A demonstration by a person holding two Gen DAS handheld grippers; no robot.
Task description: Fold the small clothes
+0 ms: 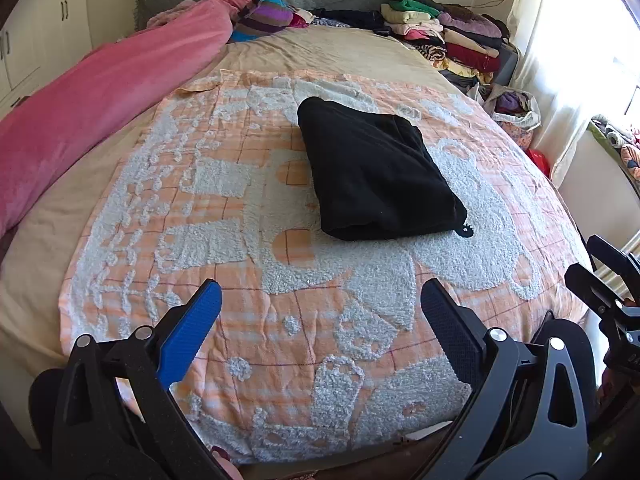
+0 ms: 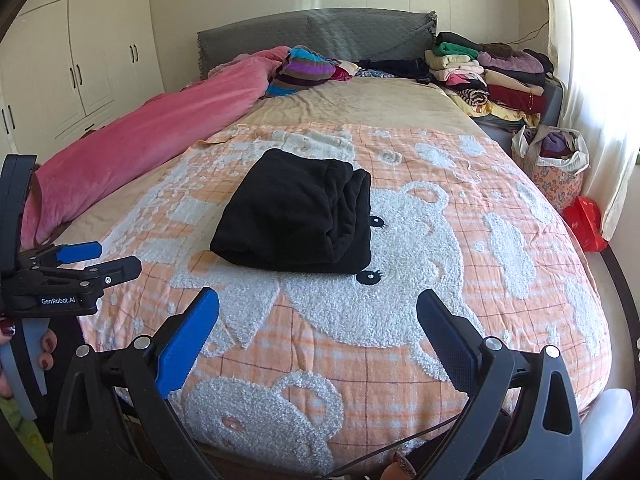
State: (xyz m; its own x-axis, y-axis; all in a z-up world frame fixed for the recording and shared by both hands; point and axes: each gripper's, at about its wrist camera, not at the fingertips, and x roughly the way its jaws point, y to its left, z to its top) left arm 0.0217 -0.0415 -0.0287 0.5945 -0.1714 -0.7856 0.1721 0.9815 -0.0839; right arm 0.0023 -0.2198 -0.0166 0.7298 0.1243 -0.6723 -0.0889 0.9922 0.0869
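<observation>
Your grippers: left gripper [image 1: 320,312] and right gripper [image 2: 318,320] hover at the near edge, both spread wide, holding nothing.
Bed [image 2: 400,104]: your work surface, covered by the orange bear blanket [image 2: 460,280].
Folded pile [image 2: 492,76]: stacked at the far right corner by the headboard.
Black garment [image 2: 292,220]: already folded into a compact block, mid-blanket, well clear of both grippers.
Your move: it looks finished; pinch both near corners together so the layers stay stacked when you lift.

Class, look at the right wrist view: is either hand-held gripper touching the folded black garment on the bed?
No. The folded black garment lies alone on the bear-patterned blanket, with the right hand-held gripper and left hand-held gripper both open and apart from it.
</observation>
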